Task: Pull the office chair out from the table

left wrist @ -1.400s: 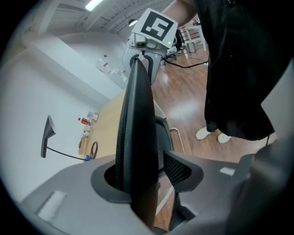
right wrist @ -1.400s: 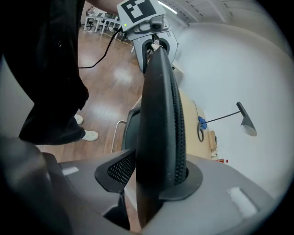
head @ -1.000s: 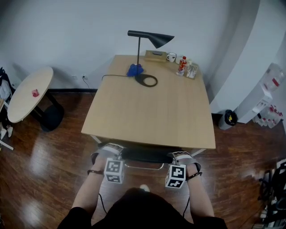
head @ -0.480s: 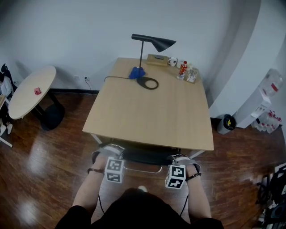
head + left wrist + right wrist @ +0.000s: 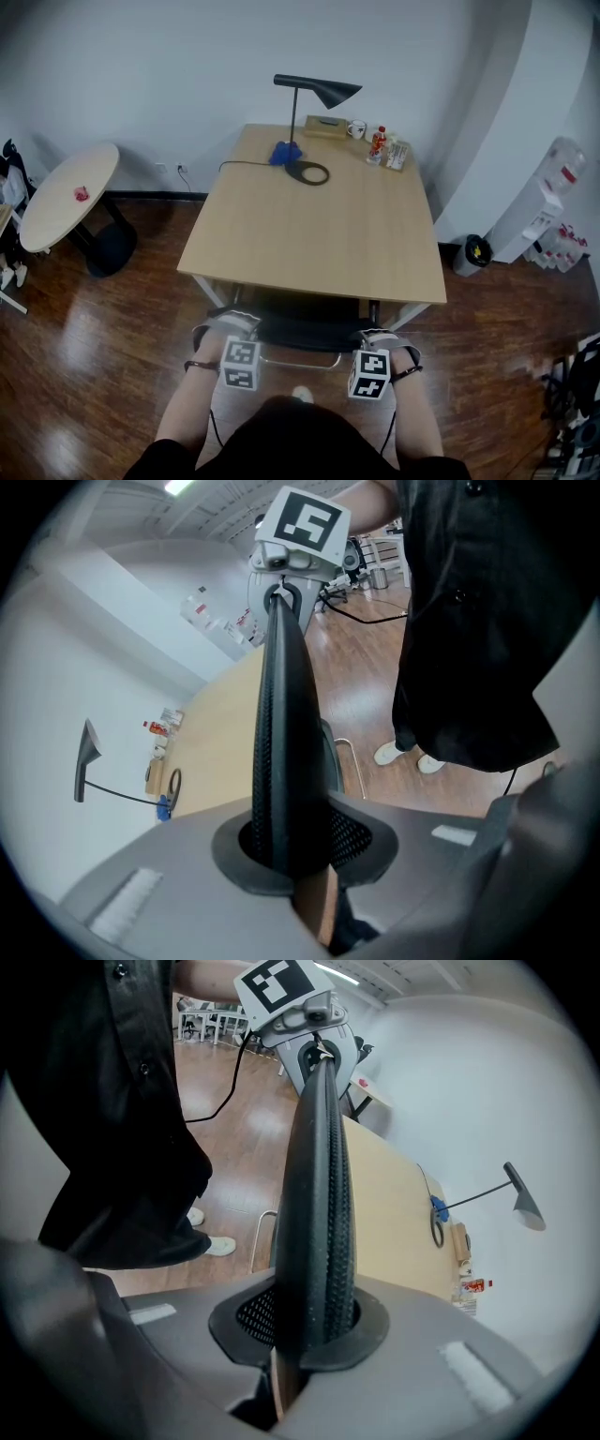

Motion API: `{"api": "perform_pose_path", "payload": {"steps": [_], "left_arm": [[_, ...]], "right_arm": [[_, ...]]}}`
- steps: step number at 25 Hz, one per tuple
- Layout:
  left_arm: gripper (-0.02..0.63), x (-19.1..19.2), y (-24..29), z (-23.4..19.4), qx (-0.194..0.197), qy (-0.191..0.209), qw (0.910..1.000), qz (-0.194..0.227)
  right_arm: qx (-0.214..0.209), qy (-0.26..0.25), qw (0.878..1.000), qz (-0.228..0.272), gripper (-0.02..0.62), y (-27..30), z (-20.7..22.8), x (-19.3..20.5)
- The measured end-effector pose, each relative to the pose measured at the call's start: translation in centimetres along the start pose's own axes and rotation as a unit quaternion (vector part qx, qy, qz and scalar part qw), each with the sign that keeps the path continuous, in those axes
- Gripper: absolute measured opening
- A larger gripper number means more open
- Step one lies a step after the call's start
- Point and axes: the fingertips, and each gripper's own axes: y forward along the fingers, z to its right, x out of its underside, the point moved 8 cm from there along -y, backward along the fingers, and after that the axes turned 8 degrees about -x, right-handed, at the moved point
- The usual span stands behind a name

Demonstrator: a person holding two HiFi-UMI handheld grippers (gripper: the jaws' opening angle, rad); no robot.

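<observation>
The black mesh office chair (image 5: 305, 330) stands at the near edge of the wooden table (image 5: 319, 234), its seat partly under the tabletop. My left gripper (image 5: 229, 324) is shut on the left end of the backrest's top edge and my right gripper (image 5: 381, 332) on the right end. In the left gripper view the backrest edge (image 5: 284, 752) runs upright between the jaws of the left gripper (image 5: 291, 855), with the right gripper's marker cube (image 5: 304, 522) at its far end. The right gripper view shows the backrest edge (image 5: 319, 1232) clamped in the right gripper (image 5: 309, 1330).
A black desk lamp (image 5: 314, 89), a blue object (image 5: 284, 150), a mug (image 5: 356, 128), a red bottle (image 5: 378, 141) and a box stand at the table's far end. A round side table (image 5: 66, 197) is at the left, a bin (image 5: 469, 253) at the right. My shoes (image 5: 405, 757) are behind the chair.
Both grippers have come back toward me with the backrest, and more of the chair now shows out from under the table's near edge.
</observation>
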Motion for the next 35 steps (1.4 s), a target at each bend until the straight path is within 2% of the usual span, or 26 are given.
{"api": "perform_pose_path", "payload": {"steps": [15, 26, 35], "left_arm": [[0.056, -0.9, -4.4, 5.4, 0.009, 0.002, 1.0, 0.003], [0.057, -1.0, -7.9, 9.7, 0.013, 0.017, 0.9996, 0.016], [0.057, -1.2, -9.3, 11.8, 0.015, 0.023, 0.9995, 0.018]], "right_arm": [[-0.018, 0.011, 1.0, -0.003, 0.049, -1.9, -6.6, -1.8], [-0.017, 0.041, 0.999, -0.01, 0.051, -3.3, -12.4, -3.8], [-0.025, 0.063, 0.998, -0.017, 0.055, -3.8, -14.9, -4.6]]}}
